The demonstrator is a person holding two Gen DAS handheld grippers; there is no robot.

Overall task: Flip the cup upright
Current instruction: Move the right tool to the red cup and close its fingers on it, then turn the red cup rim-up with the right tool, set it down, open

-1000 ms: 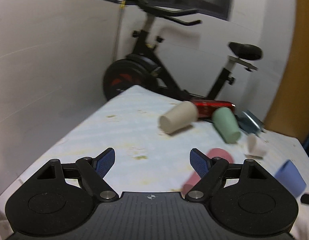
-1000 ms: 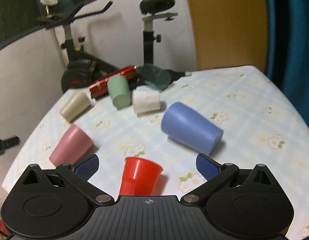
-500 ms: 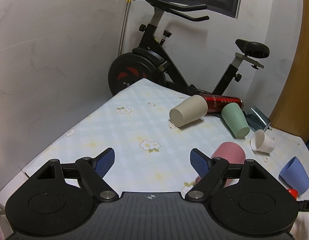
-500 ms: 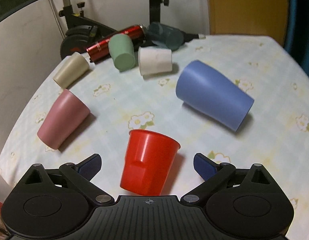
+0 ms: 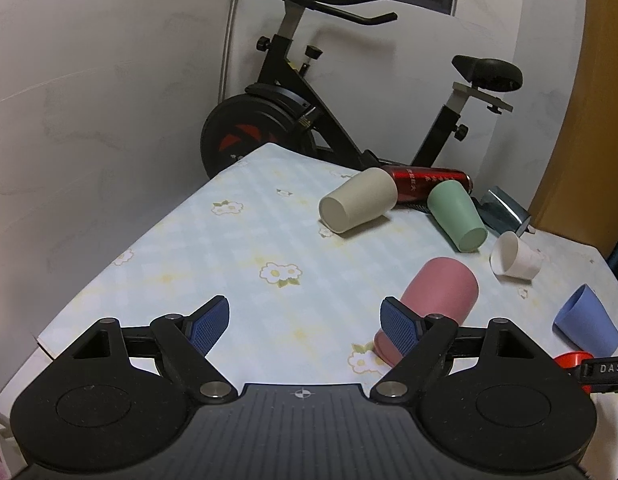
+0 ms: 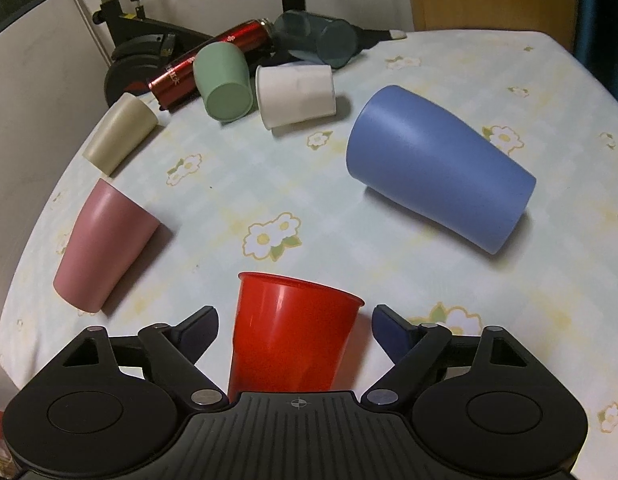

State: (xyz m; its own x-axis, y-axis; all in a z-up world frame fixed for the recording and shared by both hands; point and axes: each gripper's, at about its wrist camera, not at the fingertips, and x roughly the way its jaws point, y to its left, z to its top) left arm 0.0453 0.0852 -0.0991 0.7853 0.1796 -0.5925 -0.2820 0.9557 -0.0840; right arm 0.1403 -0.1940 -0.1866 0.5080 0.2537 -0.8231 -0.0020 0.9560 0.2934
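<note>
A red plastic cup (image 6: 289, 332) lies on its side on the flowered tablecloth (image 6: 389, 240), rim pointing away from me. My right gripper (image 6: 295, 326) is open, its jaws on either side of the cup without touching it. A sliver of the red cup (image 5: 571, 360) shows at the right edge of the left wrist view. My left gripper (image 5: 305, 320) is open and empty above the table's near left part. A pink cup (image 5: 433, 300) lies on its side just beyond its right finger.
Other cups lie on their sides: blue (image 6: 437, 172), pink (image 6: 103, 248), beige (image 6: 119, 138), green (image 6: 225, 80), white (image 6: 295, 94) and a dark glass one (image 6: 321, 38). A red bottle (image 6: 217, 60) lies at the back. An exercise bike (image 5: 309, 120) stands behind the table.
My right gripper has moved forward and down so the red cup now sits between its open jaws. My left gripper has shifted a little closer over the table; the pink cup looks nearer.
</note>
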